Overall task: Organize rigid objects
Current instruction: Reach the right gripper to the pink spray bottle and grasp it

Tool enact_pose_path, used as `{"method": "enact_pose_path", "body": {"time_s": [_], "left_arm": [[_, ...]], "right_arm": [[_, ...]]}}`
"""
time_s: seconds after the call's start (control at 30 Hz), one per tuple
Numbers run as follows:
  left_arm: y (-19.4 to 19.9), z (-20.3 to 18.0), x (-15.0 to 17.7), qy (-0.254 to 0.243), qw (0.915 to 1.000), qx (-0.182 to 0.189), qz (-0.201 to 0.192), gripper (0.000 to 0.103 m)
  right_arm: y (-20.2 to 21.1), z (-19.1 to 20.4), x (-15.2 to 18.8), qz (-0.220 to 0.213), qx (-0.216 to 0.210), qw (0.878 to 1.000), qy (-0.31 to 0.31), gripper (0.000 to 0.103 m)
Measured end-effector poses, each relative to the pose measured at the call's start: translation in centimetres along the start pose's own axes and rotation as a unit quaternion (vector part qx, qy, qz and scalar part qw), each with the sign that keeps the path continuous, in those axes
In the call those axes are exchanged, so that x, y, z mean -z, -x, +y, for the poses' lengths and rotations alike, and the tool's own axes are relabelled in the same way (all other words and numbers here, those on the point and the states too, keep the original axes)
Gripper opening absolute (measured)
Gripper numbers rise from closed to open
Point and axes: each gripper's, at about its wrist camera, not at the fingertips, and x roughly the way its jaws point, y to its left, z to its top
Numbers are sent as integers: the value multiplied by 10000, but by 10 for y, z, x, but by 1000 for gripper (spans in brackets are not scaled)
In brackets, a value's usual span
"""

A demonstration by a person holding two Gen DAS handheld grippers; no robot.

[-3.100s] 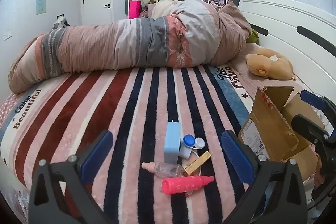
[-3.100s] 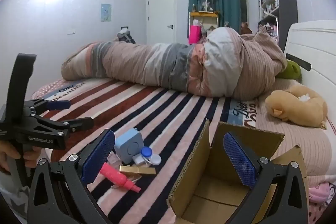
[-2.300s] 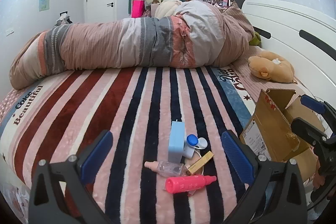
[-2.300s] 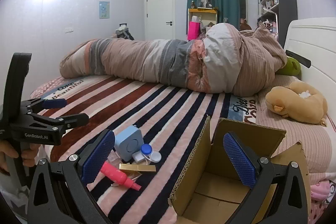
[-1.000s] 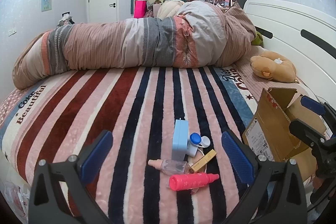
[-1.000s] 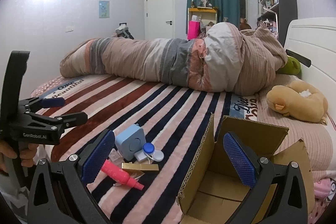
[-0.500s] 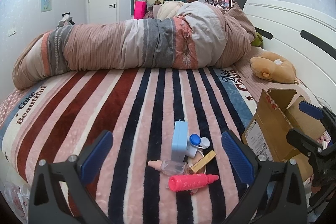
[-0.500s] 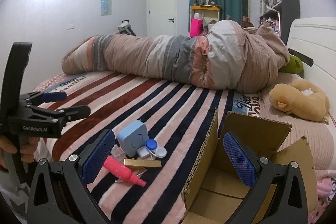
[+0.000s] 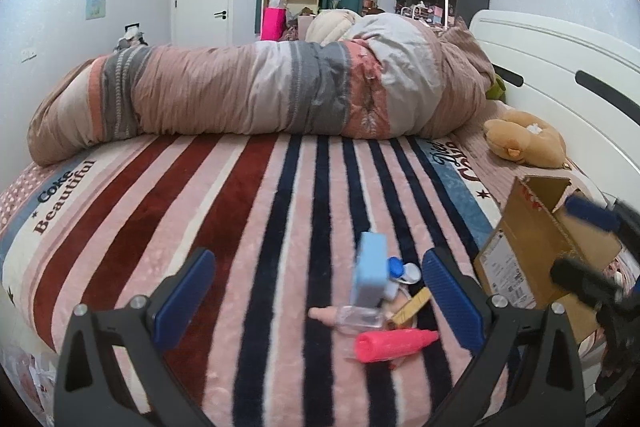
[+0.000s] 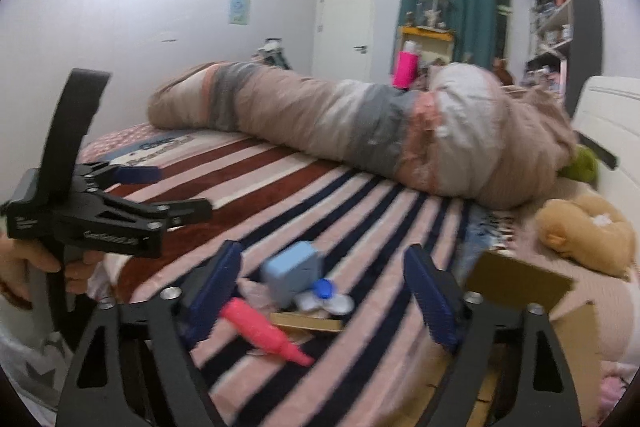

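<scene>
A small pile lies on the striped blanket: a light blue box (image 9: pixel 370 267), a blue-capped contact lens case (image 9: pixel 402 269), a clear small bottle (image 9: pixel 352 315), a gold bar (image 9: pixel 412 309) and a pink bottle (image 9: pixel 394 343). The pile also shows in the right wrist view: the blue box (image 10: pixel 294 273), the pink bottle (image 10: pixel 262 331), the gold bar (image 10: pixel 308 323). An open cardboard box (image 9: pixel 528 259) stands to its right. My left gripper (image 9: pixel 316 293) is open, just short of the pile. My right gripper (image 10: pixel 324 293) is open, with the pile between its fingers in view.
A rolled striped duvet (image 9: pixel 256 95) lies across the back of the bed. A tan plush toy (image 9: pixel 524 143) sits by the white headboard (image 9: pixel 560 67). The bed's front edge is close below both grippers. Shelves and a door stand behind.
My right gripper has swung left from over the cardboard box toward the pile; its view is blurred by motion. My left gripper has barely moved.
</scene>
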Motion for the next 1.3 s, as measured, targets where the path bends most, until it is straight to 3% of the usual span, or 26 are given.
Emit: {"method": "enact_pose_path", "body": {"time_s": [0.2, 0.3, 0.37, 0.47, 0.53, 0.67, 0.77, 0.83, 0.9, 0.93, 1.0, 1.1, 1.17, 1.23, 1.3], "left_arm": [[-11, 43, 12, 47, 9998, -181, 115, 103], [-19, 60, 21, 62, 9996, -172, 228, 102], [-23, 67, 25, 81, 9995, -69, 295, 102], [-28, 74, 30, 107, 9993, 97, 340, 102], [-29, 76, 34, 107, 9992, 158, 341, 102], [-30, 78, 36, 110, 9994, 167, 285, 102], [-32, 82, 37, 130, 9994, 150, 279, 102], [-32, 84, 38, 135, 9994, 124, 286, 102], [-33, 85, 40, 149, 9993, 128, 312, 102], [-33, 86, 41, 156, 9992, 150, 332, 102], [-35, 85, 43, 161, 9990, 195, 379, 102], [-37, 82, 45, 140, 9987, 225, 429, 102], [-35, 77, 44, 108, 9988, 248, 416, 102], [-33, 71, 43, 71, 9989, 280, 382, 102], [-31, 66, 43, 26, 9989, 303, 353, 102]], "right_arm": [[-56, 38, 26, 860, -1057, 9888, -606, 60], [-88, 41, 55, 1441, -1170, 9747, -1242, 60], [-106, 34, 75, 1734, -1287, 9570, -1936, 60], [-123, 20, 96, 1895, -1195, 9370, -2680, 60], [-130, 15, 102, 1940, -1038, 9322, -2873, 61], [-139, -1, 106, 1865, -833, 9184, -3388, 80], [-148, -7, 105, 1816, -717, 9134, -3572, 82], [-155, -7, 104, 1902, -650, 9114, -3590, 81], [-161, -4, 105, 2074, -341, 9165, -3403, 67], [-160, -6, 101, 2130, -241, 9187, -3318, 55], [-156, -6, 102, 2142, -35, 9230, -3197, 45], [-140, -9, 103, 2182, 76, 9296, -2968, 40], [-131, -12, 109, 2347, 391, 9372, -2549, 37], [-126, -15, 113, 2589, 665, 9380, -2206, 37], [-118, -18, 114, 2551, 1001, 9387, -2091, 41]]}}
